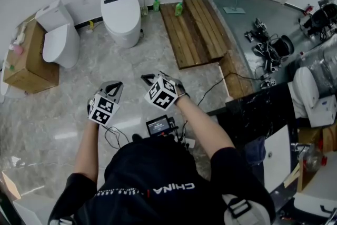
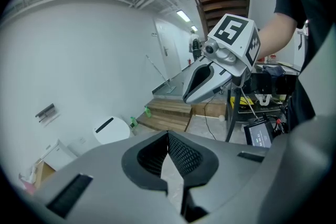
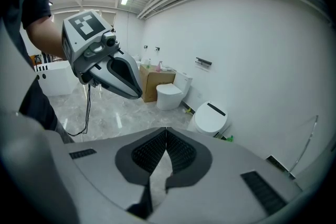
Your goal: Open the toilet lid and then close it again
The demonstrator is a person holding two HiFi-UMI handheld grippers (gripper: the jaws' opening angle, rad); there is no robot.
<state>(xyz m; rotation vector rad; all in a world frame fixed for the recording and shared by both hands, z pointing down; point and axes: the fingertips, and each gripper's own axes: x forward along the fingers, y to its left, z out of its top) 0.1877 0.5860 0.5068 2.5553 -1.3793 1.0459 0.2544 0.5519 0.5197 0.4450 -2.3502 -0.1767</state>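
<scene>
A white toilet (image 1: 122, 13) with its lid down and a black strip on top stands against the far wall; it also shows in the left gripper view (image 2: 111, 130) and the right gripper view (image 3: 211, 118). A second white toilet (image 1: 60, 39) with a tank stands to its left, lid down. My left gripper (image 1: 116, 84) and right gripper (image 1: 147, 78) hover side by side over the marble floor, well short of both toilets. Both are shut and hold nothing, with the jaw tips meeting on the left gripper (image 2: 168, 134) and on the right gripper (image 3: 166, 129).
A cardboard box (image 1: 23, 60) sits beside the second toilet. A wooden platform (image 1: 195, 29) lies to the right of the first toilet, with green bottles (image 1: 156, 5) near the wall. A dark counter (image 1: 263, 18) carries cables and gear. A small screen (image 1: 160, 125) hangs at my chest.
</scene>
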